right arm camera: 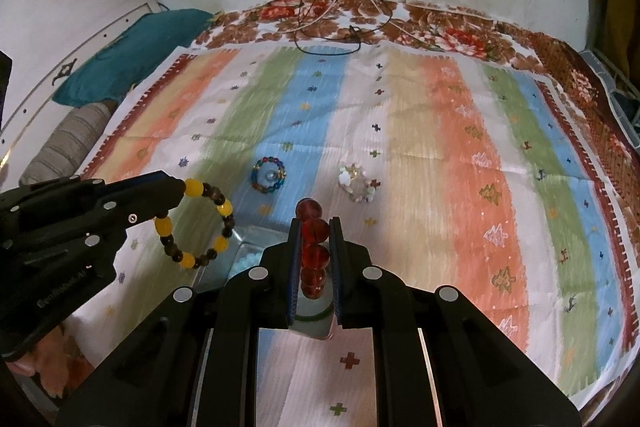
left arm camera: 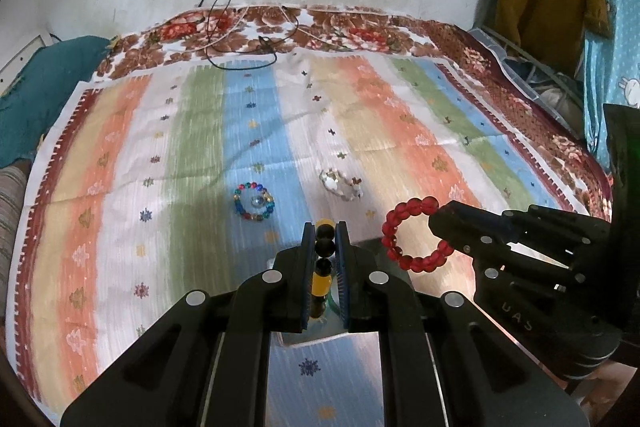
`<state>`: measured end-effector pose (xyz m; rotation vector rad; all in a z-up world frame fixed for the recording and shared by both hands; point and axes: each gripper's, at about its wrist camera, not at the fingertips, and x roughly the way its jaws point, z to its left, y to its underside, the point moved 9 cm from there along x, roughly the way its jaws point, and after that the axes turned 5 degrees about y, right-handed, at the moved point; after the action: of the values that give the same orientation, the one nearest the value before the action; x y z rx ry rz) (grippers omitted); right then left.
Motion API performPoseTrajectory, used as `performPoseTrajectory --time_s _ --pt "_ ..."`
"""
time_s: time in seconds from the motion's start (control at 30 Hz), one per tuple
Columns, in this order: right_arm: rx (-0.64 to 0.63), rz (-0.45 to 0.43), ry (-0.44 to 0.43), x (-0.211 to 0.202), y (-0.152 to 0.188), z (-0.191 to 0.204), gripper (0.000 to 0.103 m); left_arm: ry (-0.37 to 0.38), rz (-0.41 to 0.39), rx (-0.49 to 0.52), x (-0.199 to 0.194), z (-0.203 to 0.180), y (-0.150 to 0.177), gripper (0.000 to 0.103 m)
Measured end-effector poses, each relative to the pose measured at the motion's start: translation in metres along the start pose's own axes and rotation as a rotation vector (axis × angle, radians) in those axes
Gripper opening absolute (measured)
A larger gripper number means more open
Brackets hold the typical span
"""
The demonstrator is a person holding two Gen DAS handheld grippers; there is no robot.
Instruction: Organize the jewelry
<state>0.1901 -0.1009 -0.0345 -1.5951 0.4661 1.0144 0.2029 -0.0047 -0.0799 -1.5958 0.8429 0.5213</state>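
My left gripper (left arm camera: 325, 231) is shut on a yellow and dark bead bracelet (left arm camera: 324, 247), which hangs as a ring in the right wrist view (right arm camera: 196, 223). My right gripper (right arm camera: 314, 227) is shut on a red bead bracelet (right arm camera: 314, 247), a red ring in the left wrist view (left arm camera: 412, 235). Both are held above a clear glass box (right arm camera: 248, 251) on the striped cloth. A multicoloured bead bracelet (left arm camera: 255, 201) and a white bead bracelet (left arm camera: 342, 185) lie on the cloth beyond the grippers.
The striped cloth (left arm camera: 400, 131) covers a floral blanket (left arm camera: 320, 27) on a bed against a white wall. Black and white cables (left arm camera: 248, 43) lie at the far edge. A teal pillow (right arm camera: 132, 55) lies at the left.
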Motion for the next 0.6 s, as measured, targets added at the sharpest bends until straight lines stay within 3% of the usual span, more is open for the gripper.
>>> performPoseTrajectory --time_s 0.1,0.2,0.6 --pt "-0.007 0.013 0.004 0.002 0.006 0.003 0.016 -0.011 0.013 -0.006 0.001 0.002 0.005 0.010" --pt "-0.012 0.005 0.031 0.002 0.006 0.000 0.041 -0.041 0.032 -0.013 0.005 0.010 0.007 0.011" --pt "0.027 0.026 0.072 0.016 -0.001 -0.021 0.062 -0.115 0.048 -0.153 0.015 0.058 0.006 0.044"
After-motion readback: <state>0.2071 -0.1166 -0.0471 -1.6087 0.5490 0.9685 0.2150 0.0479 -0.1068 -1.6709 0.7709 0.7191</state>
